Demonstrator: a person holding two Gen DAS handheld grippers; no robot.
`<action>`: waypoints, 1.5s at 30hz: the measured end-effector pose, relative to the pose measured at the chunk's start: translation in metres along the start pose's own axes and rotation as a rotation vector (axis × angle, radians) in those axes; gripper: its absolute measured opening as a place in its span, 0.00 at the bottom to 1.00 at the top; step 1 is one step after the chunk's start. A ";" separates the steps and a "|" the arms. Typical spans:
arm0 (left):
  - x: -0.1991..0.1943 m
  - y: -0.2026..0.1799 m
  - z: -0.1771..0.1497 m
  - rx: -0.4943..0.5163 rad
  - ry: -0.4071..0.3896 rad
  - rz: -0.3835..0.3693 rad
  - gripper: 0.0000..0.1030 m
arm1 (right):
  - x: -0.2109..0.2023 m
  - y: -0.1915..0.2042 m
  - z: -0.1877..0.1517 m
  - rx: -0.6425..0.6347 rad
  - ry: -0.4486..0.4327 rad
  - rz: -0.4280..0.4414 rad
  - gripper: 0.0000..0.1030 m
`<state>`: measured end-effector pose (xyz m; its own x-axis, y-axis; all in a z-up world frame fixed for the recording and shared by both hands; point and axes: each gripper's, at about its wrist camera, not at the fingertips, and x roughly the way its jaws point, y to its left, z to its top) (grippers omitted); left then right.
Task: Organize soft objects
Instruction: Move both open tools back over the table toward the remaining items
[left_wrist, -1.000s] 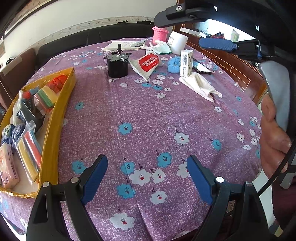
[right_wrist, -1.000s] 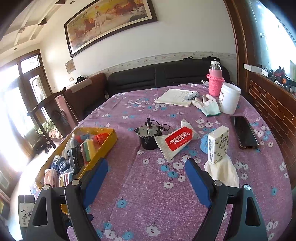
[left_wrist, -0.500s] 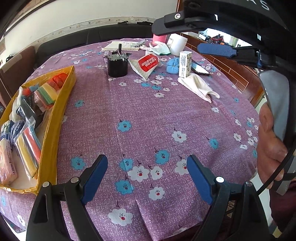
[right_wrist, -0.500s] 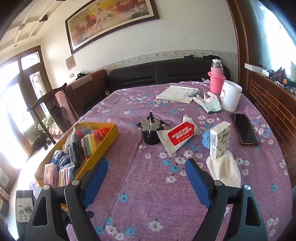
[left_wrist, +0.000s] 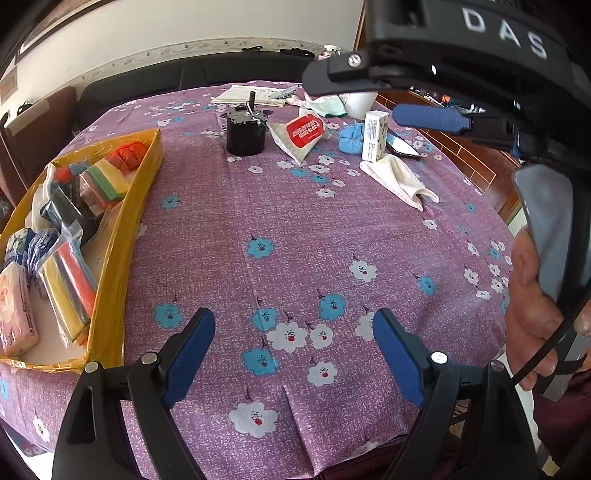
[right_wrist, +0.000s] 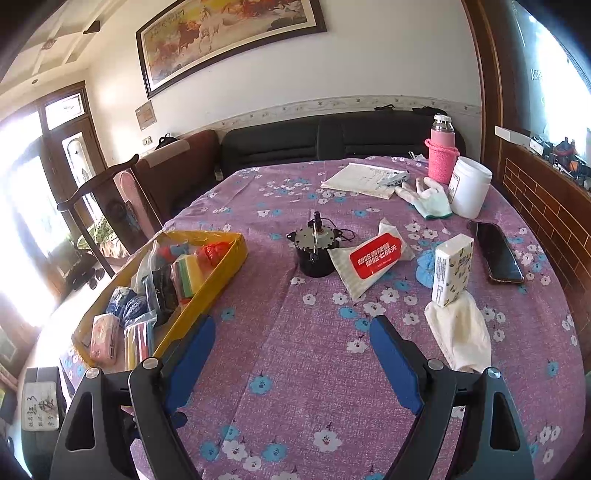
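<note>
Soft packets fill the glossy yellow tray (left_wrist: 144, 206) on the floral-cloth tabletop (left_wrist: 295, 229); both blue-padded tools, left tool (left_wrist: 293, 345) and right tool (right_wrist: 291, 349), gape empty.

Left wrist view looks steeply down over the counter (left_wrist: 295, 229) from its near edge. Right wrist view sits beside it, tilted less, facing the far wall. Both share the yellow tray (left_wrist: 122, 258) (right_wrist: 207, 295) and black motor (left_wrist: 245, 134) (right_wrist: 314, 254).
</note>
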<state>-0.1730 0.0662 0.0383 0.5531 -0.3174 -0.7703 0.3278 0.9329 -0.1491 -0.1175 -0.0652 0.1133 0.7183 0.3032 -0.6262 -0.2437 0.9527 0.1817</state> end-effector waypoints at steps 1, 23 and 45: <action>0.000 0.001 0.000 -0.004 0.000 0.000 0.84 | 0.000 0.000 -0.001 0.000 0.001 0.000 0.86; 0.014 -0.008 0.008 -0.002 0.049 -0.004 0.84 | 0.015 -0.085 -0.027 0.188 0.059 -0.094 0.86; 0.037 -0.052 0.034 0.083 0.078 0.024 0.84 | 0.021 -0.146 -0.031 0.221 -0.067 -0.132 0.89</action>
<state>-0.1435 -0.0002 0.0392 0.5015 -0.2782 -0.8192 0.3791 0.9218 -0.0810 -0.0871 -0.1985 0.0507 0.7774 0.1698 -0.6056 -0.0018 0.9635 0.2679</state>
